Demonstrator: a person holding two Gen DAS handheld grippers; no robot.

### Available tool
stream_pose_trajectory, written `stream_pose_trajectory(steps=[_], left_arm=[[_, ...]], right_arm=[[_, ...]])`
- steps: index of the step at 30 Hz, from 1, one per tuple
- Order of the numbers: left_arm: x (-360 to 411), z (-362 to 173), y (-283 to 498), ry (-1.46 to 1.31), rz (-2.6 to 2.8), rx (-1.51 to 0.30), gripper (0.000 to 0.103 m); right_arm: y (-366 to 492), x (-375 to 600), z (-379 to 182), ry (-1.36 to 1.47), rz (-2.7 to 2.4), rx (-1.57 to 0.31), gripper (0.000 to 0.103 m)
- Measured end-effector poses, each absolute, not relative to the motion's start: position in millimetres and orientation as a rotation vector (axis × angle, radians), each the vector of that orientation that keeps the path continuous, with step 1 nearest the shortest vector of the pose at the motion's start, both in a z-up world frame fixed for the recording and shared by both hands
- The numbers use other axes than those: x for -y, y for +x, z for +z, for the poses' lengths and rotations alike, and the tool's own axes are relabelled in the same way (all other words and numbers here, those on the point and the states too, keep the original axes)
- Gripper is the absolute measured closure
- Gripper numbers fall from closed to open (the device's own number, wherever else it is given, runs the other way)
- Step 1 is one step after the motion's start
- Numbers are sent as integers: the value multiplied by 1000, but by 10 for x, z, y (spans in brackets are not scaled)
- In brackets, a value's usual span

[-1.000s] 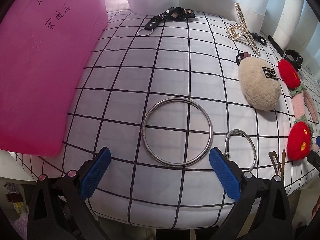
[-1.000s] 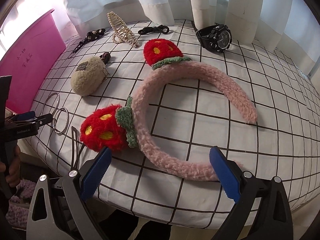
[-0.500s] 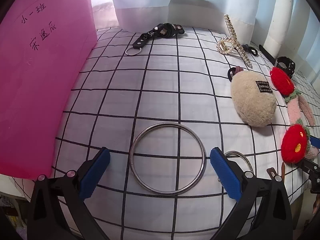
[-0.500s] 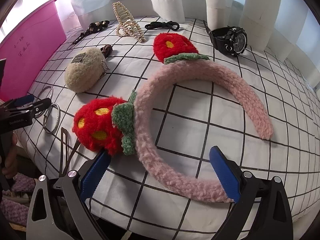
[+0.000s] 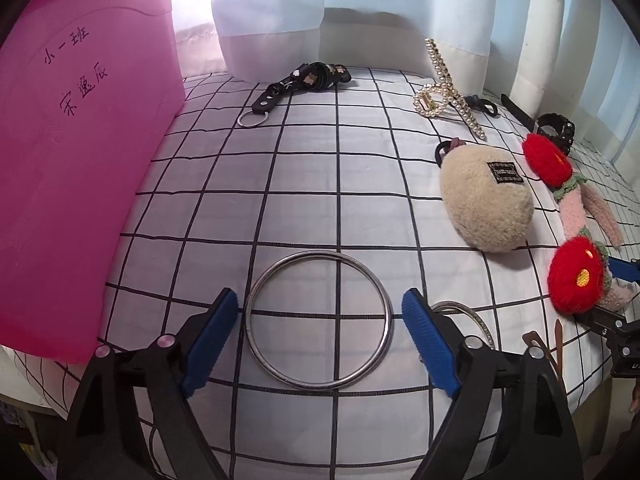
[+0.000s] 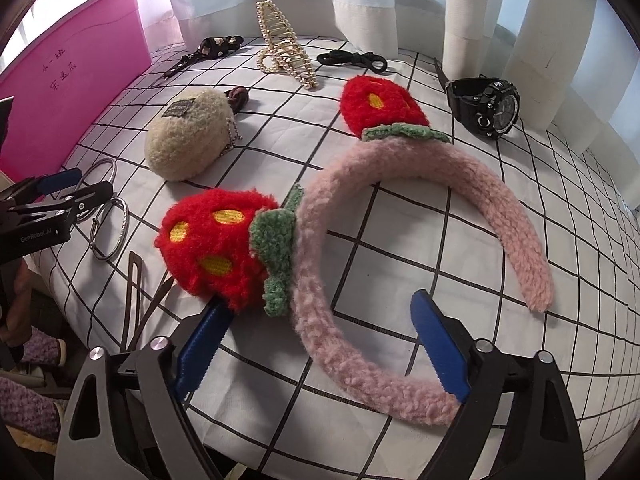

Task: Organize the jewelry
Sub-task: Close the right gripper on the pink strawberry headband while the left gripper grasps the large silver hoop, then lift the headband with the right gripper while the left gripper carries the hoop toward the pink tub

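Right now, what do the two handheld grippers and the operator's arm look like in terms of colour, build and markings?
Both the left gripper and the right gripper have black angular plastic frames with triangular cut-outs, silver rivet pins and ridged blue finger pads. In the right wrist view, the left gripper's body carries white "GenRobot.AI" lettering. The hand holding it wears a fuzzy purple sleeve. No cables are visible.

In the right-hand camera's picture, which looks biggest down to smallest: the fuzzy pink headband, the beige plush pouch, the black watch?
Pink headband, largest. Then beige pouch and black watch: pouch looks bigger, but it lies nearer, so unsure.
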State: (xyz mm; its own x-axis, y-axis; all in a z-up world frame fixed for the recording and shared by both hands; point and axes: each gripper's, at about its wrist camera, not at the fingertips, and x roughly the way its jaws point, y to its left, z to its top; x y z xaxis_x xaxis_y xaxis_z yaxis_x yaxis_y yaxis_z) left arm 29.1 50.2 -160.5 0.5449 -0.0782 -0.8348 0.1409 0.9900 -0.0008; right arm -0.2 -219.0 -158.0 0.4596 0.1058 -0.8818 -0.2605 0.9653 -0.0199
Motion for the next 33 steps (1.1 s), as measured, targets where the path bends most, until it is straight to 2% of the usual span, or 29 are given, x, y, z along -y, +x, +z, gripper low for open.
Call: stream_pose_trajectory(steps=[1, 3, 4, 6, 19, 33], left_arm=[[-481, -1598, 275, 73, -138, -986, 32], [-481, -1601, 273, 65, -132, -989, 32], [-482, -1600, 274, 61, -130, -990, 32], [-479, -1595, 268, 56, -122, -994, 32], [-490, -1375, 135, -24, -102, -997, 32], [-420, -465, -46, -148, -86, -844, 32]], right_arm=[[-11, 2155, -1562, -169, 239, -1067, 30], [-21, 2091, -1533, -181, 259, -1057, 53], [-24, 2065, -1521, -187, 262, -1051, 60], [-11, 2051, -1504, -185, 257, -1047, 89], [2, 2429, -1160, 68, 300, -1015, 91], [16, 2517, -361, 100, 420, -896, 91]])
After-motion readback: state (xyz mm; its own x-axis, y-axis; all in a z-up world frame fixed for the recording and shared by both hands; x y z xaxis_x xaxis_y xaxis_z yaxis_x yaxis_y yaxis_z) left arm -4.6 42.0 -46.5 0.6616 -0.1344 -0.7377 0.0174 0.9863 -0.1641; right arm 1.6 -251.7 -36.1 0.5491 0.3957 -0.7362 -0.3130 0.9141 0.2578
